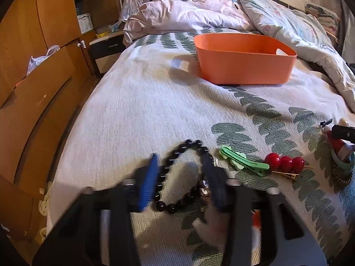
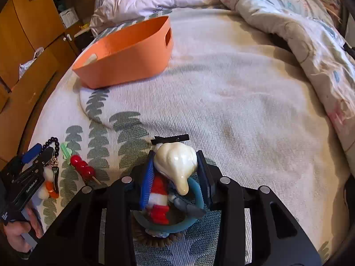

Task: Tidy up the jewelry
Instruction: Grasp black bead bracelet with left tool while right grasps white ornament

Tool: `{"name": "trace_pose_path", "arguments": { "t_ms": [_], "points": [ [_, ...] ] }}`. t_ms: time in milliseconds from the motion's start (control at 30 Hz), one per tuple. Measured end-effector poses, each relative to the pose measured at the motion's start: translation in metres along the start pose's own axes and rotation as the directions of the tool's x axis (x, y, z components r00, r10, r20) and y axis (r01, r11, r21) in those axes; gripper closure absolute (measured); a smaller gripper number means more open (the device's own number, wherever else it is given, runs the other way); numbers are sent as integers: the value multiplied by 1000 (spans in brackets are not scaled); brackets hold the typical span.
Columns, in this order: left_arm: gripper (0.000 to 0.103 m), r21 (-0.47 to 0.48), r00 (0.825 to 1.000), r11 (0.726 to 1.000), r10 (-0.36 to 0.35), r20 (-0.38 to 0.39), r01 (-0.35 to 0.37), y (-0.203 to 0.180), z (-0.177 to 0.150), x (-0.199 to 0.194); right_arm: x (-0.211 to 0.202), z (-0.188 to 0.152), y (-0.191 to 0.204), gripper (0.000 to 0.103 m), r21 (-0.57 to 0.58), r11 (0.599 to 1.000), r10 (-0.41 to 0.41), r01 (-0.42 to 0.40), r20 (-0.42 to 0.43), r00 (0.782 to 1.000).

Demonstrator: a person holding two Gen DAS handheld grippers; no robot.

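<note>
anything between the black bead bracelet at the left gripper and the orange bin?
Nothing visible. From the black bead bracelet, straddled by the left gripper, open bedspread runs up to the orange bin. The green clip and red beads lie off to the right.

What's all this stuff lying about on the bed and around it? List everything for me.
Basket: one, orange, on the bedspread, far side.
Bead bracelet: one, black, between the left gripper's fingers.
Hair clip: one, green, right of the bracelet.
Berry pin: one, three red balls on a stick, beside the green clip.
Pearly clip: one, cream, between the right gripper's fingers, atop a pile.
Hair tie: one, teal, in that pile.
Black clip: one, just beyond the pile.
Duvet: one, pale, rumpled, at the bed's far end.
Wardrobe: one, brown wood, left.
Left gripper: black, blue fingers, open.
Right gripper: likewise, around the pearly clip.
</note>
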State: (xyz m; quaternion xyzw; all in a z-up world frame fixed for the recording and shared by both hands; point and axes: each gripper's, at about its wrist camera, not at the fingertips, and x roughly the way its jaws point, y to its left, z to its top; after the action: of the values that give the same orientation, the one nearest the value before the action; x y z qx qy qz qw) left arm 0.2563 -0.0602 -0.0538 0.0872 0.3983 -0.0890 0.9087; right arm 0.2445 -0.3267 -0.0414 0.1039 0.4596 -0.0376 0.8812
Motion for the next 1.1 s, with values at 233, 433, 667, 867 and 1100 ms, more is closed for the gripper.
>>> {"name": "trace_pose_path", "arguments": {
  "t_ms": [233, 433, 667, 867, 1100],
  "points": [
    [92, -49, 1000, 998, -31, -5, 31, 14, 4, -3, -16, 4, 1, 66, 2, 1000, 8, -8, 33, 999],
    [92, -51, 1000, 998, -27, -7, 26, 16, 5, -1, -21, 6, 3, 66, 1, 1000, 17, -17, 46, 999],
    [52, -41, 1000, 999, -3, -14, 3, 21, 6, 7, -18, 5, 3, 66, 0, 1000, 14, -14, 42, 999],
    [7, -42, 1000, 999, -2, -21, 1, 22, 4, 11, -18, 5, 3, 66, 1, 1000, 11, -12, 46, 999],
    [28, -48, 998, 998, 37, -57, -40, 23, 2, 19, -21, 6, 4, 66, 3, 1000, 16, -16, 53, 998]
  ]
}}
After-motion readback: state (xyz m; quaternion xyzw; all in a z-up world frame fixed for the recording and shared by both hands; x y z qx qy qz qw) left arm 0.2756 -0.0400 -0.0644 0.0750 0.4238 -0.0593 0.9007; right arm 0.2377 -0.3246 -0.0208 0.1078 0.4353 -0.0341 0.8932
